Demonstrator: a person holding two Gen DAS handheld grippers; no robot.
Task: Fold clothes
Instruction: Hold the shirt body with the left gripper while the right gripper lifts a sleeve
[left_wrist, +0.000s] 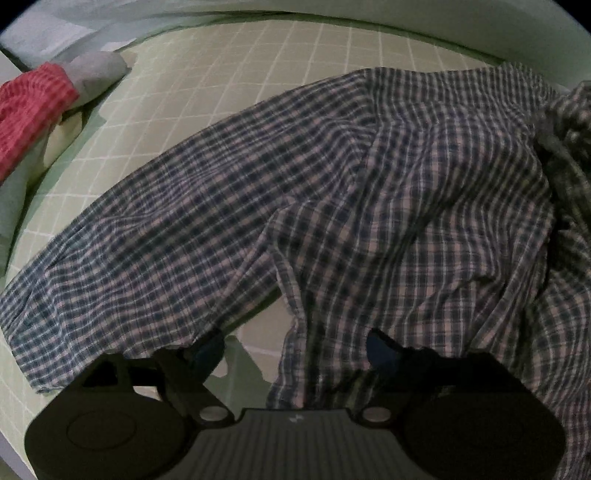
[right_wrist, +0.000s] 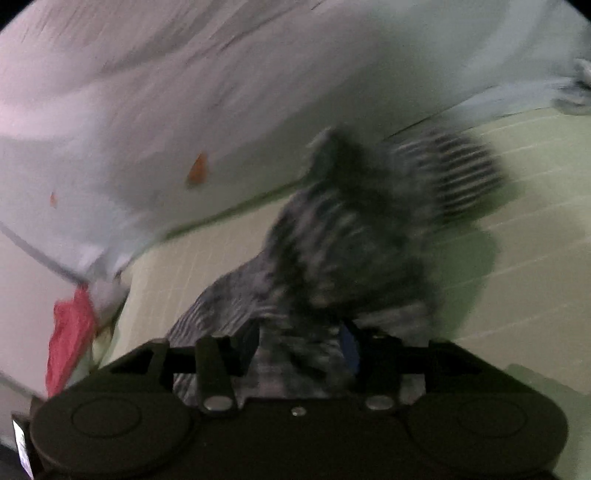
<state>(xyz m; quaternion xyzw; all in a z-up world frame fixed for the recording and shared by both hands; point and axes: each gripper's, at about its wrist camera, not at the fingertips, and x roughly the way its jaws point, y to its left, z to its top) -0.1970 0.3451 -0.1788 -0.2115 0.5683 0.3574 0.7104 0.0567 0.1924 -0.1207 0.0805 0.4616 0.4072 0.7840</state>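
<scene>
Two tongs are seen, one per wrist view. The left tongs (left_wrist: 295, 347) are spread wide apart, with nothing pinched; the fingertips (left_wrist: 382, 350) sit at the near hem of the one checked shirt (left_wrist: 332, 206), and contact cannot be told. Bare mat is seen in the gap between them. The right tongs (right_wrist: 299, 347) are part-closed, with a bunched fold of the same checked shirt (right_wrist: 343, 251) lying between the blue pads (right_wrist: 349, 349); the view is heavily blurred, so a firm pinch cannot be told.

One green grid mat (left_wrist: 229, 85) is laid on the worktop, and the shirt is spread across it, flat on the left side and crumpled toward the right. One sleeve is stretched out to the left in the left wrist view.

Farther back, at the mat's left edge, one red cloth (left_wrist: 29, 107) and one grey folded cloth (left_wrist: 96, 70) are seen, touching each other. Pale sheeting (right_wrist: 184, 92) is seen behind the mat in the right wrist view.
</scene>
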